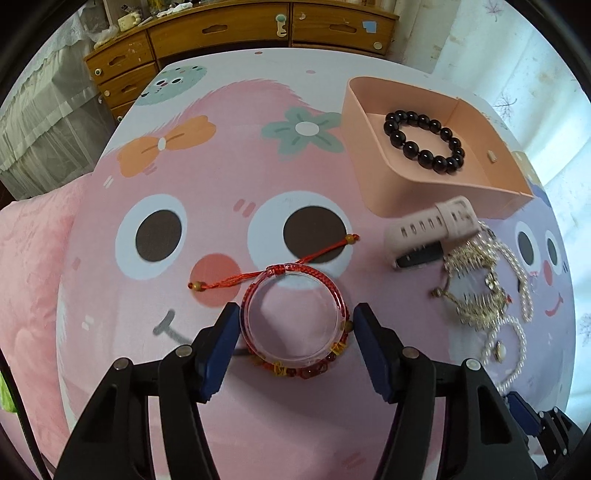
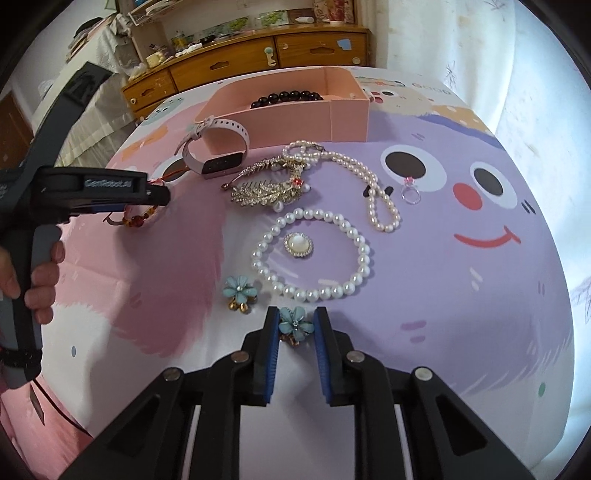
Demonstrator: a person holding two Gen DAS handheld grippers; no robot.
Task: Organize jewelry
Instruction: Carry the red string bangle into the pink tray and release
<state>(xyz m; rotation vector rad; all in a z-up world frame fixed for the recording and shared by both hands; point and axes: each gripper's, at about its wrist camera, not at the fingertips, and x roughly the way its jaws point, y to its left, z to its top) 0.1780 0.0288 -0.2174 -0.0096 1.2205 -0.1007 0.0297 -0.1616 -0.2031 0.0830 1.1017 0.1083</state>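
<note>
Blue-petalled flower earring (image 2: pixel 295 324) sits pinched between the right gripper (image 2: pixel 296 325) jaws, seen only in the right wrist view, its twin (image 2: pixel 239 289) just beside. Only the left view shows the clear bangle (image 1: pixel 294 325) lying between the left gripper (image 1: pixel 294 326) jaws, which stand spread around it. A cartoon-printed cloth covers the surface (image 1: pixel 236 173); wooden drawers (image 1: pixel 221 33) stand behind.

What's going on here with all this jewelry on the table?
A person is sorting jewelry with a handheld gripper in each hand. The left gripper straddles a red bracelet lying on the table, fingers not visibly pressing it. The right gripper has closed on a blue flower earring. Only a black bead bracelet lies in the pink box; pearls, a hair comb and a watch are still out.
</note>
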